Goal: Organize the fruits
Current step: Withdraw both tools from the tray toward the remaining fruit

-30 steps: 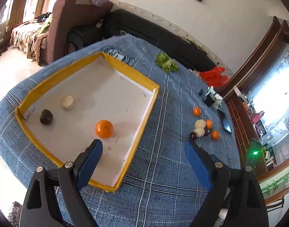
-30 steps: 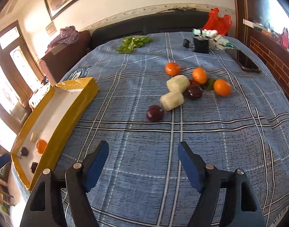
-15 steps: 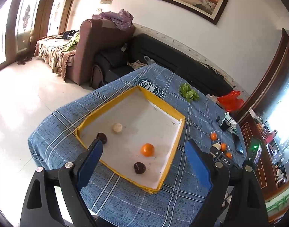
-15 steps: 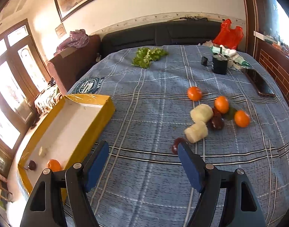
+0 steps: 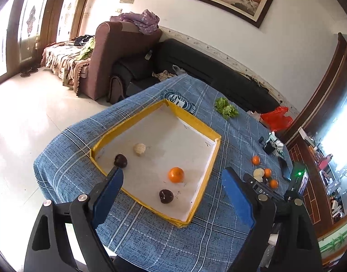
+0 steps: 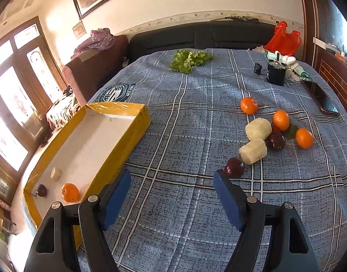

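Yellow-walled tray (image 5: pixel 213 158) sits on the blue plaid tablecloth (image 6: pixel 184 122), near the table's left edge. Four fruits inside it: one orange (image 5: pixel 176 174), two dark purple round fruits (image 5: pixel 166 196) (image 5: pixel 120 160), and one pale cream peeled chunk (image 5: pixel 139 149). All four lie apart from each other on the white floor of the tray.

Loose pile on the cloth, well apart from the tray: three oranges (image 6: pixel 249 105) (image 6: pixel 281 120) (image 6: pixel 304 138), two cream peeled chunks (image 6: pixel 258 128) (image 6: pixel 252 151) touching each other, and two dark purple fruits (image 6: pixel 275 141) (image 6: pixel 235 170); possibly a third dark one behind the upper chunk, can't tell. A green bit shows between two of the oranges, unclear what it is.

Also on the table: one lettuce bunch (image 6: pixel 189 60) at the far edge, one red plastic bag (image 6: pixel 284 38), one black box (image 6: pixel 276 74), one phone (image 6: pixel 321 95).

Writing: round crest printed on the cloth (image 6: pixel 114 93) reads "STAR" along its edge; the rest is not legible.

Left gripper (image 5: pixel 171 183) hovers above the tray's near side, jaws spread wide, nothing between them. Right gripper (image 6: pixel 171 182) hovers over bare cloth, jaws also spread wide and empty; the nearest dark fruit is just beside its right fingertip, contact unclear.
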`<state>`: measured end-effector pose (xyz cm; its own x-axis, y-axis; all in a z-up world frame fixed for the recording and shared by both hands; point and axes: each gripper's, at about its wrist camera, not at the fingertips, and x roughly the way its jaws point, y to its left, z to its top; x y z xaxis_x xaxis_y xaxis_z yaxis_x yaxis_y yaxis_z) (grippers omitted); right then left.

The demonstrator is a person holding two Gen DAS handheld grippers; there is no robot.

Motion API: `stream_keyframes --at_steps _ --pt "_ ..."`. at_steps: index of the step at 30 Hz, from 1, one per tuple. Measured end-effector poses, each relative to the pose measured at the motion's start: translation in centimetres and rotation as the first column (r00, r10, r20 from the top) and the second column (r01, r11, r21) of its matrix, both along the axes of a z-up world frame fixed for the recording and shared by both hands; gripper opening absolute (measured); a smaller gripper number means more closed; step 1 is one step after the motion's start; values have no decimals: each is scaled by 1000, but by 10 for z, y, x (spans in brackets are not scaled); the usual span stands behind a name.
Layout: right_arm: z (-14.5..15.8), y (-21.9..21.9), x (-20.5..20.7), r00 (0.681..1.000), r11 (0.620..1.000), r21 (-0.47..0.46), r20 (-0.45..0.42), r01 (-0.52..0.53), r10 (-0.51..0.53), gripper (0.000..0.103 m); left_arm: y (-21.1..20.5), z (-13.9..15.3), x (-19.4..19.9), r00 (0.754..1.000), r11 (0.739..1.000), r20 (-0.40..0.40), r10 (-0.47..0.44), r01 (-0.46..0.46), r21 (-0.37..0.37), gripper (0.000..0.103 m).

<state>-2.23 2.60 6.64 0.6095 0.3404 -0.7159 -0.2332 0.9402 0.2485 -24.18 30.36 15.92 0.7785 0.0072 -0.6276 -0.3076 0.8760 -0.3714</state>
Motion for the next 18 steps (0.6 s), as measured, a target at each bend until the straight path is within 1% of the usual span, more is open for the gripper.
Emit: stream_keyframes --at_steps 3,7,9,13,18 --pt "-4 -3 -2 1000 1000 5 -10 -5 5 80 -5 -3 6 1000 1000 -24 -19 19 -2 88" --pt "-13 -11 -13 1000 1000 25 -16 9 -9 80 -17 -8 16 996 997 -62 -72 69 -44 88" --pt "-17 -14 -16 1000 999 41 -23 17 -16 80 -27 -9 18 993 995 -75 -94 91 -42 88" --pt "-23 -18 -19 999 997 70 -42 13 -10 80 -44 -9 16 991 993 -76 -114 112 -24 88" --pt "-23 -25 -30 1000 998 60 -26 -4 6 80 -61 -12 17 989 991 -69 -133 132 -21 88"
